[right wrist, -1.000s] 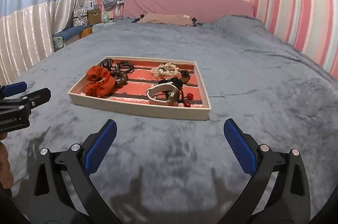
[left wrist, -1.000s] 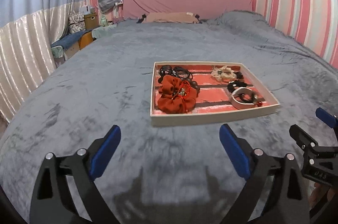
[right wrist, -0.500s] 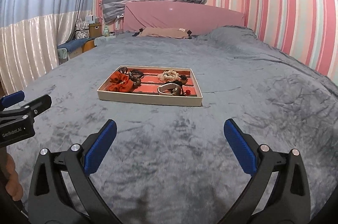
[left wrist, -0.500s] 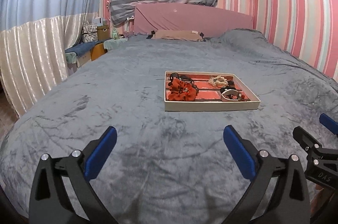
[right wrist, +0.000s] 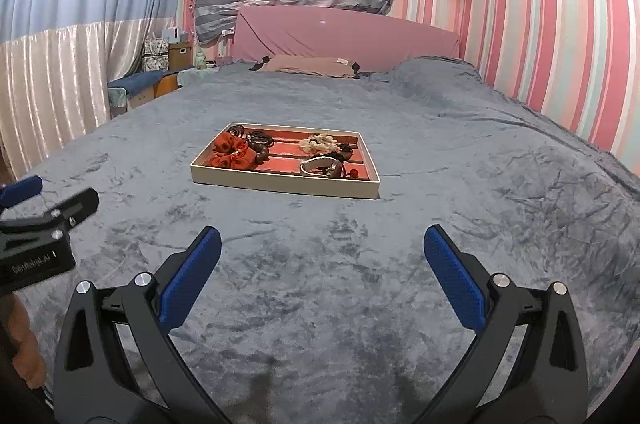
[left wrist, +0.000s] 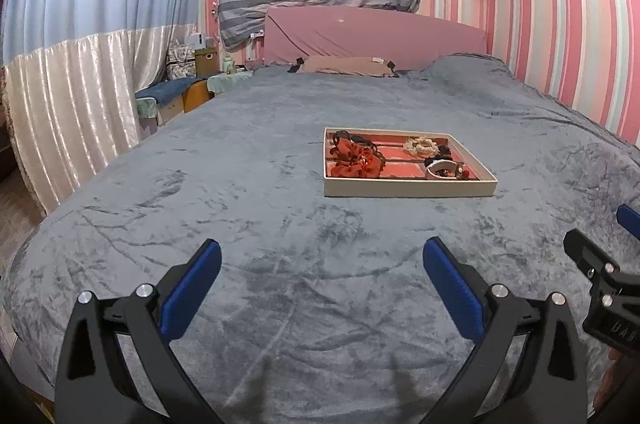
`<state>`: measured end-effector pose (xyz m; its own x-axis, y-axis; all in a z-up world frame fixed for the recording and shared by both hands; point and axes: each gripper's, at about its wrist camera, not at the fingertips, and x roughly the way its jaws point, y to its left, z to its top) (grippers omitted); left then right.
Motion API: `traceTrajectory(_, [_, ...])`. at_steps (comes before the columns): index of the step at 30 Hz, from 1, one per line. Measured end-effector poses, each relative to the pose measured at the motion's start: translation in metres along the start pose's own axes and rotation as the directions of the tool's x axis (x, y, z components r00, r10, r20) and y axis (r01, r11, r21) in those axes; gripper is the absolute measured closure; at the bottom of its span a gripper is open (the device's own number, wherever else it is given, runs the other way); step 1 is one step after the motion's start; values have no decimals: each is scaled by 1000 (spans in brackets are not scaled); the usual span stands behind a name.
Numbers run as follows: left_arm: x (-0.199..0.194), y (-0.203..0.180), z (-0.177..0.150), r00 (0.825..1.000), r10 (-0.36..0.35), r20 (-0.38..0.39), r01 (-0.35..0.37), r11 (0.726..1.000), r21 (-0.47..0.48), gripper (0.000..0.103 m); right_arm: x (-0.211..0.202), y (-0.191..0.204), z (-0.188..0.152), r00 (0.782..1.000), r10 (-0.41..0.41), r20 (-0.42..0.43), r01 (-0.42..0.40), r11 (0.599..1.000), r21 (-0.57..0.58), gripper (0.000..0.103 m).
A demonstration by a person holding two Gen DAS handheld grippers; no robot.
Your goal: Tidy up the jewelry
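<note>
Nearest the cameras, the left hand-held gripper [left wrist: 322, 266] and the right hand-held gripper [right wrist: 322, 254] each hover with their blue-padded fingers spread wide apart, holding and touching nothing above the grey plush bedspread [left wrist: 280, 264]. Farther out on the bed, well apart from both, lies the shallow cream rectangular tray with a red lining [right wrist: 280, 183]. It holds a rust-orange fabric scrunchie [right wrist: 232, 154] at its left, dark bead bracelets, a cream scrunchie [right wrist: 320, 143] and a white bangle [right wrist: 316, 166].

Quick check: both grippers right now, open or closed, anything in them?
Left gripper: open wide, holding nothing, over the grey bedspread.
Right gripper: open wide, holding nothing; the jewelry tray sits well ahead.
</note>
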<state>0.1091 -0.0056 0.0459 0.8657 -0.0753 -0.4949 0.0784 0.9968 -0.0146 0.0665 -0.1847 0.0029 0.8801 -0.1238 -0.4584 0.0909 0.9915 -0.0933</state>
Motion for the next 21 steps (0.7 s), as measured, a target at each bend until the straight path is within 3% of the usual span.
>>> traceTrajectory(12, [-14,-3,3,999,13,41,-13,1000,14,5,-6,-1,1,999,-38,-2,38,999,28,4])
traceTrajectory(21, [-13,-6,2,1000,6,30,-7,1000,20,5,-8,-7,2,999,-38,-2,38,998,49,4])
